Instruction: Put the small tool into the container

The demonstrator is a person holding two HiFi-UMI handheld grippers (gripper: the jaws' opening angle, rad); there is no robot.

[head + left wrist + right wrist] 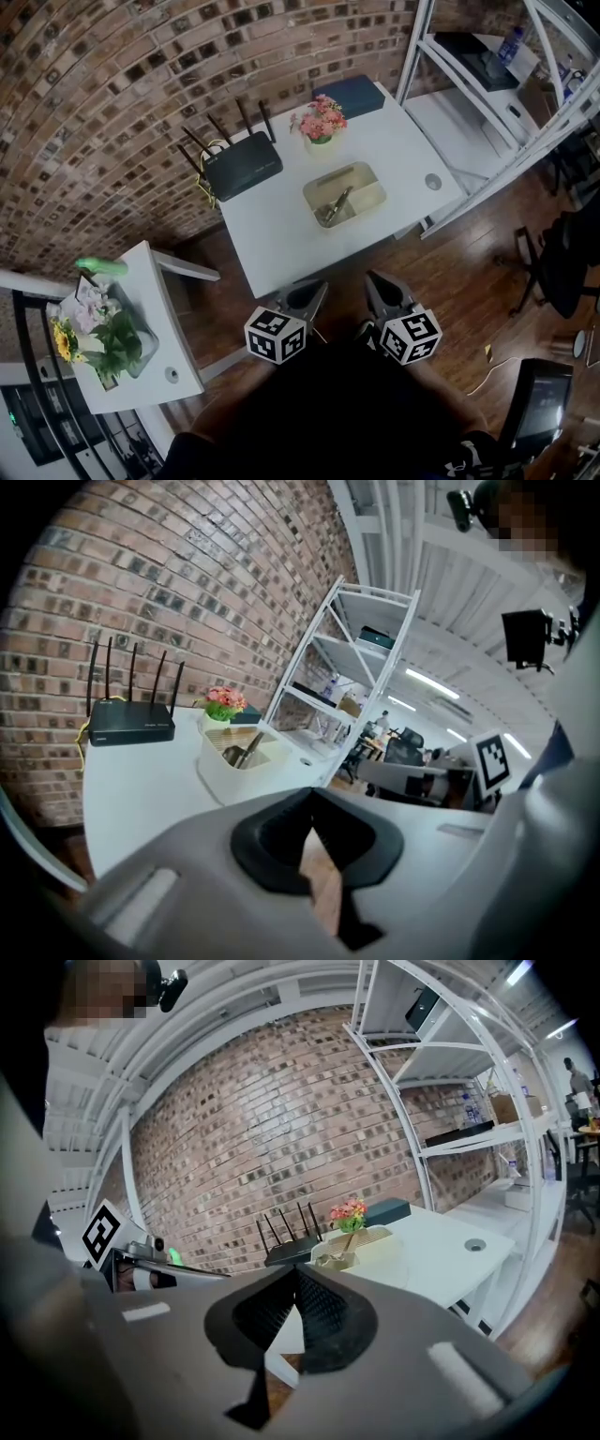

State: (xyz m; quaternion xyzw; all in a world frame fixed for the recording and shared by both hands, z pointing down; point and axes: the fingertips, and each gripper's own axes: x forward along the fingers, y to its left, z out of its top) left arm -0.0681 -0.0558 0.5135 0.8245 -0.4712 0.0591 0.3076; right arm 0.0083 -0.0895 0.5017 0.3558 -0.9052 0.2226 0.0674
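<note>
Item: left gripper [317,286], grey shell, black ribbed pads pressed together on nothing. Item: right gripper [373,278], same make, likewise closed and empty. We hold both just short of the near edge of the table [272,239], smooth and white.

Item: small tool [335,205], slim, metallic, already lying in the container [379,187], long axis slanting near-left to far-right. The container, a pale tub with rounded corners, sits straight ahead between the two grippers, neither clearly nearer. We judge the task done.

Behind it: black router [242,165], pink flowers [320,120].

office workspace, white desk [281,234], brick wall [141,75], white metal shelving [461,120], black office chair [565,267], router [242,166]
</note>
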